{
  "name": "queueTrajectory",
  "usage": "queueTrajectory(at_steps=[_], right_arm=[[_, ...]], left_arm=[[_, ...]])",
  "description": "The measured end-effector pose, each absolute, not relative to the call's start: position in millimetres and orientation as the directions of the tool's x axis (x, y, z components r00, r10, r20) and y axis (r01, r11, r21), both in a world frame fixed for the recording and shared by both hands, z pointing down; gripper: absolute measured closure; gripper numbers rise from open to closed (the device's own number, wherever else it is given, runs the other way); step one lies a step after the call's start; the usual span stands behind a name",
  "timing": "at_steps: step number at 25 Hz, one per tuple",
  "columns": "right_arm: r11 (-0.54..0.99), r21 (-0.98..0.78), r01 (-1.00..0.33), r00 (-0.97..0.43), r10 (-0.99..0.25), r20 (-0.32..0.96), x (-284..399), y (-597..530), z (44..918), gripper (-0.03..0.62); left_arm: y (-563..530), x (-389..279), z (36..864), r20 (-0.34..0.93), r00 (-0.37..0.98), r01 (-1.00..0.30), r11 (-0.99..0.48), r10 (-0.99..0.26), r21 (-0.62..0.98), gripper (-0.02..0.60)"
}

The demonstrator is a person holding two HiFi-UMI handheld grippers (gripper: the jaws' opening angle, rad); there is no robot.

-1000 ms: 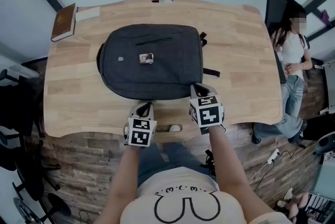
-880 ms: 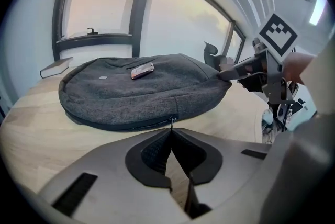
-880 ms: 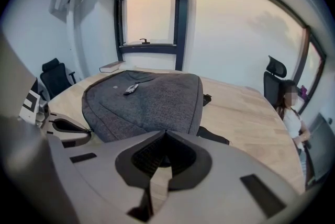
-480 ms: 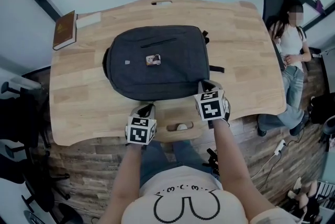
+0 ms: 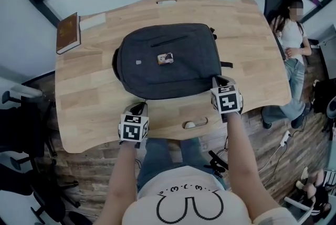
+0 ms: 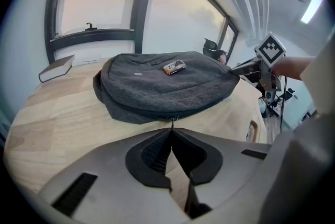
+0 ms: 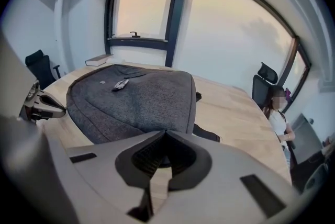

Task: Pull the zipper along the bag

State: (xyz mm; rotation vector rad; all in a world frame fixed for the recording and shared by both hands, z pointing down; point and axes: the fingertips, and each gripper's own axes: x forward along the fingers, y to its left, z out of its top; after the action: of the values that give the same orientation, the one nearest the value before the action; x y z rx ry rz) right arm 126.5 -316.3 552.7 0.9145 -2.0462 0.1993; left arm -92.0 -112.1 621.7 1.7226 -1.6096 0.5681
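On the bench (image 5: 89,87), the zipper pull (image 6: 172,122) pinched by the left gripper (image 6: 171,133) fingers should be drawn slowly, with the backpack (image 5: 168,61) corner pinched tight by the right gripper (image 7: 165,134) fingers.

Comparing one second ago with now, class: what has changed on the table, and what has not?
The left gripper, shut on the zipper pull, has slid left along the near edge of the backpack. The right gripper stays clamped on its near right corner. The backpack, book and table are unmoved.
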Motion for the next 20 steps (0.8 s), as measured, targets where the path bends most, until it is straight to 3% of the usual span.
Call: queueTrajectory(at_steps=[12, 20], right_arm=[[0.710, 0.409, -0.573, -0.209, -0.609, 0.765, 126, -319, 558, 0.543], [0.683, 0.420, -0.598, -0.175, -0.623, 0.763, 129, -320, 560, 0.543]], left_arm=[[-112, -159, 624, 0.727, 0.194, -0.981, -0.113, -0.659, 0.159, 0.561], [-117, -181, 624, 0.726, 0.215, -0.977, -0.134, -0.653, 0.168, 0.563]])
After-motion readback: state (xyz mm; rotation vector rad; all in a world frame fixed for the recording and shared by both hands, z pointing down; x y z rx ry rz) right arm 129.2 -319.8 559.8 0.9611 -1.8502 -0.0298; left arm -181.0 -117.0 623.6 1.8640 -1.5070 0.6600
